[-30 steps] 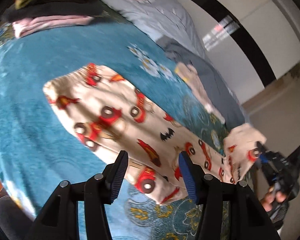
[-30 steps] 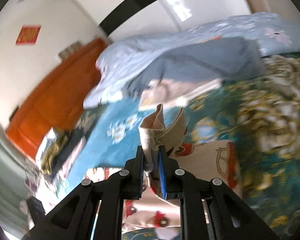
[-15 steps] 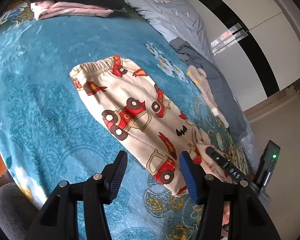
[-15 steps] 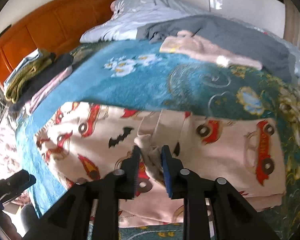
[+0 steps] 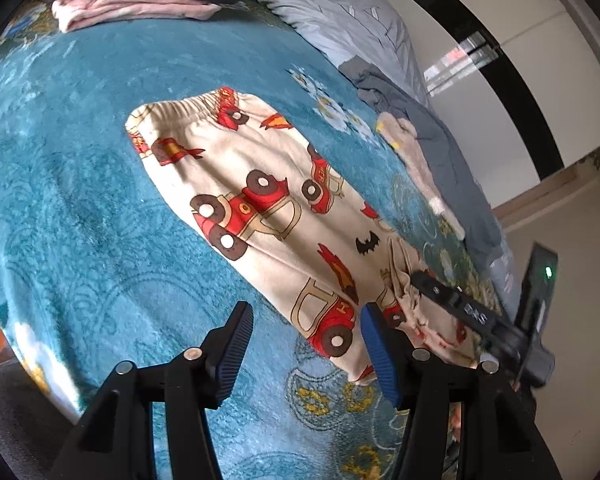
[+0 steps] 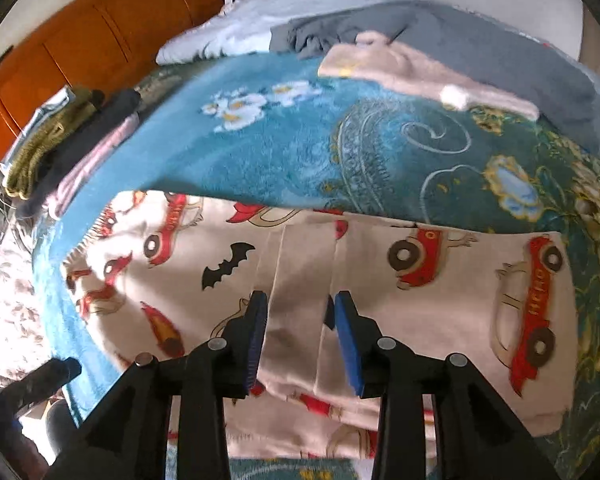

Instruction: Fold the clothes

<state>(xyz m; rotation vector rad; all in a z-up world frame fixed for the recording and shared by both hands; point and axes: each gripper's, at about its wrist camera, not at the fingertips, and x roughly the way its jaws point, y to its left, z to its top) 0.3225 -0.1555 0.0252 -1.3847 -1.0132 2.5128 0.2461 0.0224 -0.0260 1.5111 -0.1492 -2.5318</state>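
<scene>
Cream children's trousers (image 5: 268, 208) printed with red cars lie on the teal blanket (image 5: 80, 200); the leg end is folded back over the middle (image 6: 460, 292). My left gripper (image 5: 306, 344) is open and empty, hovering near the trousers' near edge. My right gripper (image 6: 300, 328) is open, just above the folded cuff (image 6: 300, 280), with nothing held. The right gripper also shows in the left wrist view (image 5: 460, 308), resting at the fold.
A stack of folded clothes (image 5: 132, 4) sits at the far end of the bed, also in the right wrist view (image 6: 72, 136). A grey garment (image 6: 440, 36), a pink one (image 6: 400, 68) and a pale duvet (image 5: 340, 12) lie along the far side. An orange headboard (image 6: 80, 40) stands behind.
The right gripper carried the leg end over the trousers, lowered it onto them and opened, letting go. The left gripper stayed open and drew back slightly.
</scene>
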